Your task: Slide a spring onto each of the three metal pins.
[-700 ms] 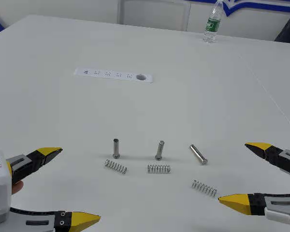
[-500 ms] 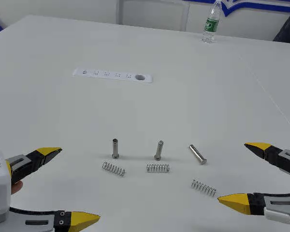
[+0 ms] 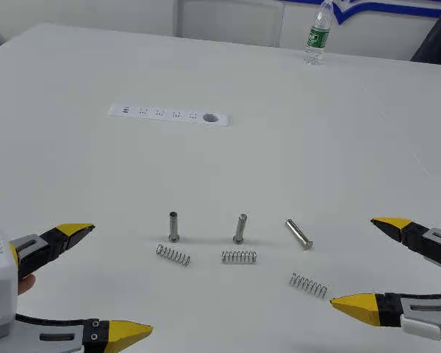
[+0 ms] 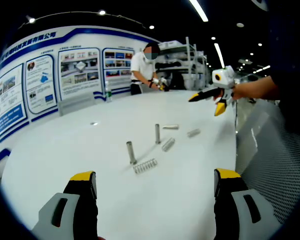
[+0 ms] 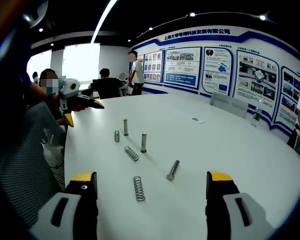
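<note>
Three metal pins sit mid-table: the left pin [image 3: 173,226] and middle pin [image 3: 240,229] stand upright, the right pin [image 3: 298,234] lies on its side. A spring lies in front of each: left spring [image 3: 173,255], middle spring [image 3: 239,257], right spring [image 3: 309,285]. My left gripper [image 3: 110,283] is open at the lower left, well short of the left pin [image 4: 131,152] and the spring [image 4: 144,165] beside it. My right gripper [image 3: 361,259] is open at the lower right, close to the right spring [image 5: 138,188] and the lying pin [image 5: 173,170]. Both hold nothing.
A white power strip [image 3: 170,115] lies further back on the white table [image 3: 316,147]. A plastic water bottle [image 3: 316,33] stands at the far edge. People stand and sit beyond the table in both gripper views.
Only the head view has drifted slightly; the pins, springs and both grippers stay where they were.
</note>
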Motion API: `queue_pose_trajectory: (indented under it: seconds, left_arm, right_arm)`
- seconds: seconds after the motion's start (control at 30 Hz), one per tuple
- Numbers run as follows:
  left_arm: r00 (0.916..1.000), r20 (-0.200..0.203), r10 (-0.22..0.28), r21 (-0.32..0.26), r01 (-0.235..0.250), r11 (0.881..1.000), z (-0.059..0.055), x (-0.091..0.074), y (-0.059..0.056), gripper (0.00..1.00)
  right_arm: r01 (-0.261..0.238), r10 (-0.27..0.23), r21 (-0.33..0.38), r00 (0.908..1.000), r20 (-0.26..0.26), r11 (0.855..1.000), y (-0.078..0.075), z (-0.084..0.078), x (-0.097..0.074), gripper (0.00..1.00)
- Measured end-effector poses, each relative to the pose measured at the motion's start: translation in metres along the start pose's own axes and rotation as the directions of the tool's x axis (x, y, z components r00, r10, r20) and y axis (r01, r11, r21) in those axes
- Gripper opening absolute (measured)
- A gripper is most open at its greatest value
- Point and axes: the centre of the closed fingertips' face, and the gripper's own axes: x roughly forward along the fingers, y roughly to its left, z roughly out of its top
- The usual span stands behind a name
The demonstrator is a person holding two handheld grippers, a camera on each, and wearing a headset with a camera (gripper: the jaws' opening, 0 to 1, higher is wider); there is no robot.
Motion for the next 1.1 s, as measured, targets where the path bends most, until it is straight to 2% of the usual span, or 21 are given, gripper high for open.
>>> queue_pose_trajectory:
  seconds: [0.2,0.4,0.73,0.9,1.1]
  left_arm:
    - [1.0000,-0.002,0.000,0.002,0.000,1.000,0.000,0.000,0.000,0.99]
    - [1.0000,0.003,0.005,0.002,-0.005,1.000,0.002,0.000,0.001,0.99]
    - [1.0000,-0.001,0.009,0.001,-0.009,1.000,0.001,-0.001,0.000,0.99]
    - [1.0000,0.000,0.010,0.003,-0.010,1.000,0.002,0.000,0.000,0.99]
    - [1.0000,-0.001,0.006,0.003,-0.006,1.000,0.002,0.002,-0.001,0.99]
  right_arm:
    - [-0.003,0.003,0.008,0.9999,-0.010,1.000,0.000,-0.002,0.000,0.90]
    - [-0.001,0.001,0.006,1.0000,-0.001,1.000,-0.004,0.005,0.000,0.89]
    - [-0.014,0.014,0.007,0.9999,-0.005,1.000,-0.005,0.008,0.006,0.88]
    - [-0.003,0.003,0.023,0.9999,-0.015,1.000,-0.013,0.010,0.012,0.87]
    - [0.014,-0.013,0.038,0.9992,-0.037,0.999,-0.023,0.018,0.024,0.78]
